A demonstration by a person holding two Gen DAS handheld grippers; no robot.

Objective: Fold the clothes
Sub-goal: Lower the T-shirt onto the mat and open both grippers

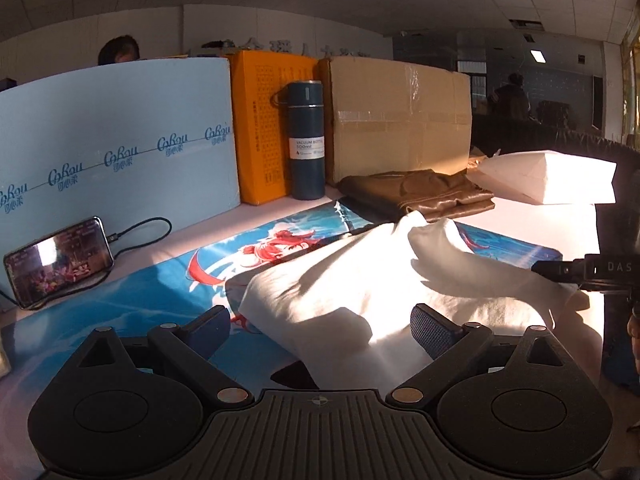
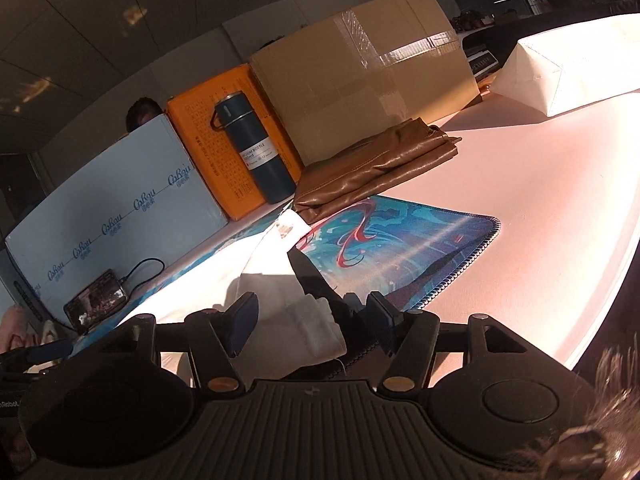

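Observation:
A white garment [image 1: 360, 292] lies rumpled on a blue printed mat [image 1: 160, 292]. My left gripper [image 1: 320, 330] is open, its fingers on either side of the garment's near edge, holding nothing. My right gripper [image 2: 314, 322] is open with a bunched fold of the white garment [image 2: 316, 328] between its fingers; the cloth does not look clamped. The right gripper also shows at the right edge of the left wrist view [image 1: 560, 272], over the garment's right end. A folded brown garment [image 1: 420, 194] lies behind, also in the right wrist view [image 2: 372, 168].
Along the back stand a light blue board [image 1: 120, 148], an orange box [image 1: 260, 124], a dark vacuum bottle [image 1: 306, 140] and a cardboard box [image 1: 400, 116]. A phone [image 1: 58, 262] on a cable leans at left. A white paper bag [image 1: 548, 178] lies at right.

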